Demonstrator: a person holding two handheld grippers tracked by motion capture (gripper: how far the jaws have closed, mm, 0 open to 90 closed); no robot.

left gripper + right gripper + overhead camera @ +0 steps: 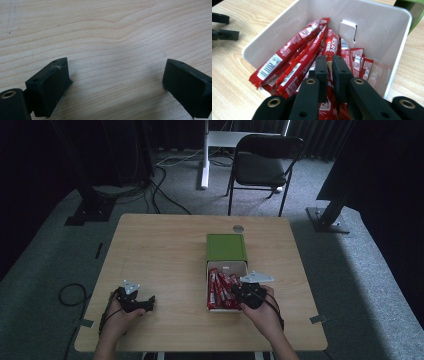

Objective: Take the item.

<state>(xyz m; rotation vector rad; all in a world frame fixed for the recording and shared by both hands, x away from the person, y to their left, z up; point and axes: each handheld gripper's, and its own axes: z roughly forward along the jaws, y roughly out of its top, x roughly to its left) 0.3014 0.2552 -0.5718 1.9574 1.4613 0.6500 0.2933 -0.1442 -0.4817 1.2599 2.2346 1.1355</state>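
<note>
White box point(397, 37) of red Nescafé sachets point(287, 62) on counter point(160, 255): right gripper point(329, 62) jaws clamped on one sachet point(331, 47); left gripper point(115, 82) jaws apart, empty.

The right gripper point(329, 61) hides most of the sachet point(329, 65) pinched between its jaws; the print's unreadable there.

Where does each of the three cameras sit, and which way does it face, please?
High view: above the person's side, looking forward and down on the table; both forearms show.
Left gripper view: on the left gripper, facing bare wood, jaws apart.
Right gripper view: on the right gripper, shut on a red packet in the white box.
Shared: the box.
</note>
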